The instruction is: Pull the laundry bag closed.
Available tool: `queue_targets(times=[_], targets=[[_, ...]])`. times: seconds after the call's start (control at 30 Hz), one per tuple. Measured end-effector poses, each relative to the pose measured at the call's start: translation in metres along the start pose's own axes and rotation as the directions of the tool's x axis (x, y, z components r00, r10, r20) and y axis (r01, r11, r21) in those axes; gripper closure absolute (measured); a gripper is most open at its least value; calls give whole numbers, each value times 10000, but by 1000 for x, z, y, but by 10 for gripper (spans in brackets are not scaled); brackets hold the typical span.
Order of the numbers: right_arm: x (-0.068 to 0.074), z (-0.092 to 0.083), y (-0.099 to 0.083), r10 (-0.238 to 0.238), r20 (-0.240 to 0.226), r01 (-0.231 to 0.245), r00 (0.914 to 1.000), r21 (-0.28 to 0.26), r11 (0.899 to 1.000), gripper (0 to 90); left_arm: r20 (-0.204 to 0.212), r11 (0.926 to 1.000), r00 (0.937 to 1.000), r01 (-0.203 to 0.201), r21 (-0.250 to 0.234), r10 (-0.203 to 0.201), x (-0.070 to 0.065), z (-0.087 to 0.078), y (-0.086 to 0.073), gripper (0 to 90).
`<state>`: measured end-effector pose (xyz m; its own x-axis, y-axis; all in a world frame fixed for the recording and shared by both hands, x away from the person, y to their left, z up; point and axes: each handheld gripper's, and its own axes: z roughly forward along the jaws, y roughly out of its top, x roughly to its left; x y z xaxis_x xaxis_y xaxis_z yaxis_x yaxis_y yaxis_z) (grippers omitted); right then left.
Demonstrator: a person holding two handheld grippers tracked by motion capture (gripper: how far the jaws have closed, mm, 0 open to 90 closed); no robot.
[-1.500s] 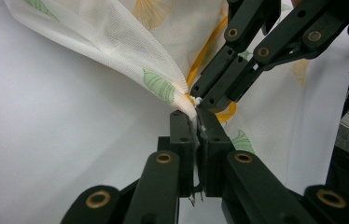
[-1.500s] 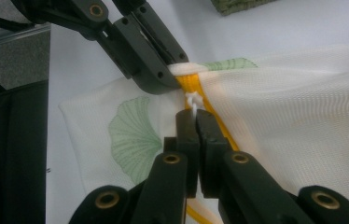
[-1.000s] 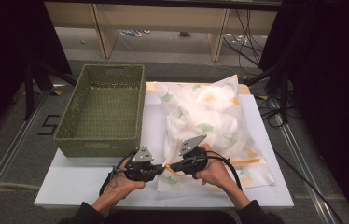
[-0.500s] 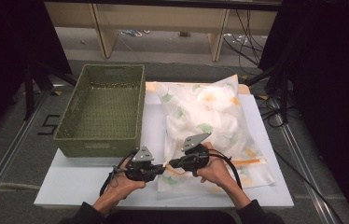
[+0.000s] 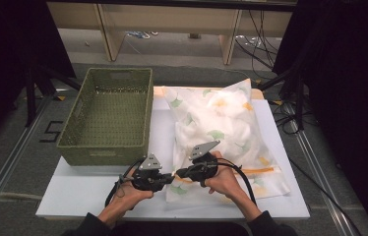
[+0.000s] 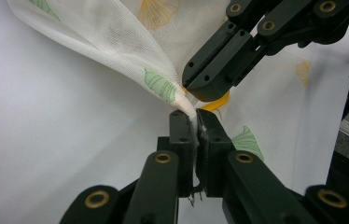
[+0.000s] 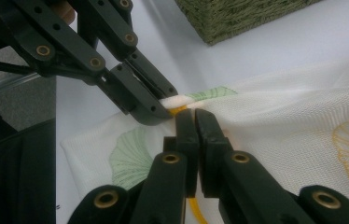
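The left gripper [image 5: 168, 180] is clenched on a gathered fold at the edge of the mesh laundry bag [image 5: 221, 128], and in its own view the white netting [image 6: 130, 42] rises out from between the two pressed-together jaws and spreads up and away to the left. The right gripper [image 5: 178, 173] meets it tip to tip from the opposite side; its jaws are squeezed together on an orange zipper pull [image 7: 178, 111], whose orange cord runs down beneath them. In the left gripper view the right gripper [image 6: 196, 86] hangs just above and to the right of the left jaws, with the orange pull [image 6: 218, 101] showing under its tip. In the right gripper view the left gripper [image 7: 161, 109] comes in from the upper left, and its tip pinches the rolled white edge just beside the right jaws. The bag, printed with green and orange leaves, stretches away beyond the right gripper across the white board [image 5: 88, 191]. A green woven basket [image 5: 108, 118] stands ahead of the left gripper, apart from the bag.
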<state>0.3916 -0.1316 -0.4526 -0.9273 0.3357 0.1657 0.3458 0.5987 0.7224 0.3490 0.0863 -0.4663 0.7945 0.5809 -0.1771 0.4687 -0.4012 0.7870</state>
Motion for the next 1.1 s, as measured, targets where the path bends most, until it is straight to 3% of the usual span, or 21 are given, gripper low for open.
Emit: queue_targets(times=[0.17,0.37,0.43,0.47,0.6,0.7,0.73,1.03,1.07,1.1], targets=[[0,4,-1,69,78,-68,9999,-109,9999,900,-9,9997,9997,228,27,-228,0,1,-2,848],[0,7,-1,347,-10,-347,9994,-69,9994,897,64,9998,9998,200,99,-200,2,1,-2,847],[0,8,-1,209,101,-207,9997,-181,9996,900,80,9997,9996,255,8,-255,3,1,-2,847],[0,8,-1,209,101,-207,9997,-181,9996,900,85,9987,9987,507,-3,-507,2,1,-3,847],[3,7,-1,109,179,-106,9998,-139,9998,900,98,9994,9994,333,66,-334,3,1,-3,850],[4,6,-2,223,368,-219,9991,-114,9997,900,4,9993,9993,365,124,-365,2,0,-4,854],[5,6,-2,207,440,-204,9988,-89,9998,900,-34,9982,9983,587,146,-586,1,0,-5,855],[5,6,-9,423,619,-423,9972,-17,9991,900,-23,9991,9992,400,171,-400,1,0,-6,857],[5,5,-9,470,622,-472,9970,15,9989,900,42,9974,9974,719,80,-720,0,1,-6,857],[4,5,-10,506,626,-509,9968,22,9987,900,-6,9991,9991,418,115,-418,1,-1,-6,857]])
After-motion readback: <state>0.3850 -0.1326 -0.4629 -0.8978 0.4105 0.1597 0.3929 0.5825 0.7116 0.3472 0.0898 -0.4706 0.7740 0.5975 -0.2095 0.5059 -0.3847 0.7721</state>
